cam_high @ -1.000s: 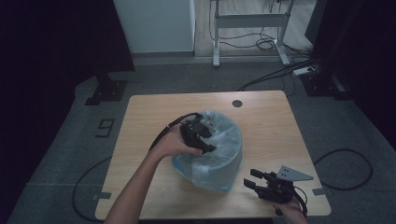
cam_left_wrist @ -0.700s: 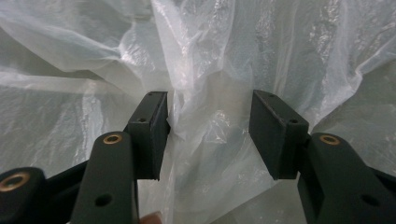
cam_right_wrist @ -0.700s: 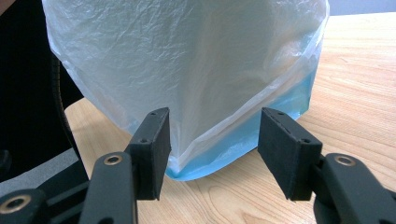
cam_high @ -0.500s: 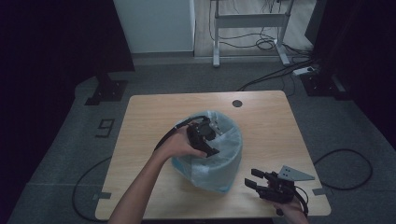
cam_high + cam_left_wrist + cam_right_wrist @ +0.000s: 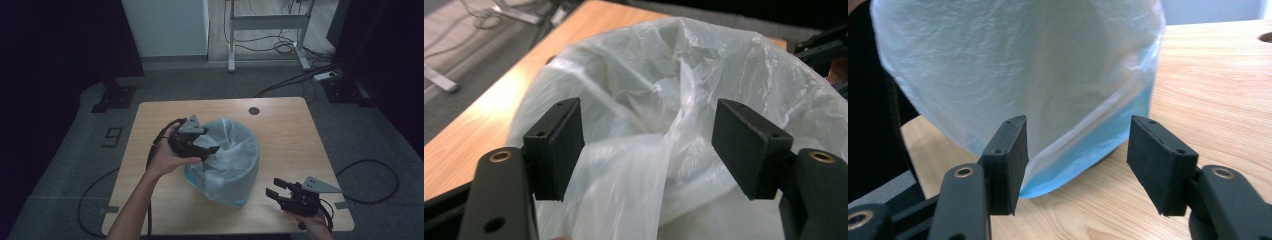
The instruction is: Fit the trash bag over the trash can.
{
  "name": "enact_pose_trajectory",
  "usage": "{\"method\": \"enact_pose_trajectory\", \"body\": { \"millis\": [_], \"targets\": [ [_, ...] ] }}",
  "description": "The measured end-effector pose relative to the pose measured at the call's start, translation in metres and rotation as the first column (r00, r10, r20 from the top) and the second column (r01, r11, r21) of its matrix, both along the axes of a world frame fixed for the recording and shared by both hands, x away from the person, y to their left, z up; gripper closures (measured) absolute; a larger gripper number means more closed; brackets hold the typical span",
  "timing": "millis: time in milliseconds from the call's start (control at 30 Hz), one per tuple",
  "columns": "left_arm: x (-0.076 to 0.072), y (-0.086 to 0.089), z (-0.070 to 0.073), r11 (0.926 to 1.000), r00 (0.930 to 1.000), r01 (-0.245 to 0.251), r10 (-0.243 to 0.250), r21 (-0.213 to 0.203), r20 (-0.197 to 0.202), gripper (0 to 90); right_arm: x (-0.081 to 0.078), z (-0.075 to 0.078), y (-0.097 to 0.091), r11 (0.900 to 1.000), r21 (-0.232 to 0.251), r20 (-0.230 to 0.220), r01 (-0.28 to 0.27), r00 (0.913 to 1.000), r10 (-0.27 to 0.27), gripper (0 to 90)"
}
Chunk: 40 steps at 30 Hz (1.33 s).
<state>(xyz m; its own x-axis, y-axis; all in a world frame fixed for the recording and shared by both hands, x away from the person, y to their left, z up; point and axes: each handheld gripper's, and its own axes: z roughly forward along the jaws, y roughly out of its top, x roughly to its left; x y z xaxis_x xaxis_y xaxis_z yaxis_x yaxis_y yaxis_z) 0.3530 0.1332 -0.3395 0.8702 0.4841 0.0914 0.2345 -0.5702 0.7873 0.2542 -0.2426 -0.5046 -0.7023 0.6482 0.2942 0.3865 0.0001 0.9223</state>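
Left tool (image 5: 204, 146) hangs over the bag's (image 5: 232, 165) left rim, jaws just spreading, film between them but unpinched. The bag covers a blue bin mid-bench (image 5: 285, 125). Right tool (image 5: 278, 191), near the front right corner, sits spread beside the bag, gripping nothing.

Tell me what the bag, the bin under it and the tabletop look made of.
Bag liner: thin translucent plastic film, glossy, crinkled and creased. Blue bin: probably smooth hard plastic, seen through the film. Tabletop: light wood grain, matte, possibly laminate.
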Motion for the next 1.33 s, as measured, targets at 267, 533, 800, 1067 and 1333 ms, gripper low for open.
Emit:
{"method": "enact_pose_trajectory", "body": {
  "millis": [267,533,800,1067,1333],
  "targets": [
    [-0.029,0.047,-0.012,0.9954,0.9973,-0.070,0.071,-0.065,0.020,28.0,0.002,-0.002,-0.007,0.9979,-0.017,0.005,0.062,0.9981,-0.062,39.6],
    [-0.051,0.086,-0.034,0.9826,0.9866,-0.162,0.163,-0.091,0.004,28.1,0.005,-0.006,-0.015,0.9885,-0.043,0.004,0.145,0.9895,-0.145,37.5],
    [-0.068,0.106,-0.063,0.9692,0.9763,-0.216,0.214,-0.118,-0.032,28.2,0.009,-0.013,-0.020,0.9779,-0.081,-0.006,0.193,0.9810,-0.194,36.2],
    [-0.076,0.123,-0.090,0.9544,0.9664,-0.252,0.240,-0.160,-0.092,28.3,0.009,-0.014,-0.020,0.9768,-0.110,0.003,0.184,0.9828,-0.185,35.7],
    [-0.074,0.124,-0.094,0.9568,0.9674,-0.247,0.234,-0.154,-0.098,27.7,0.010,-0.014,-0.017,0.9754,-0.138,0.016,0.172,0.9851,-0.171,35.3]
  ]
}}
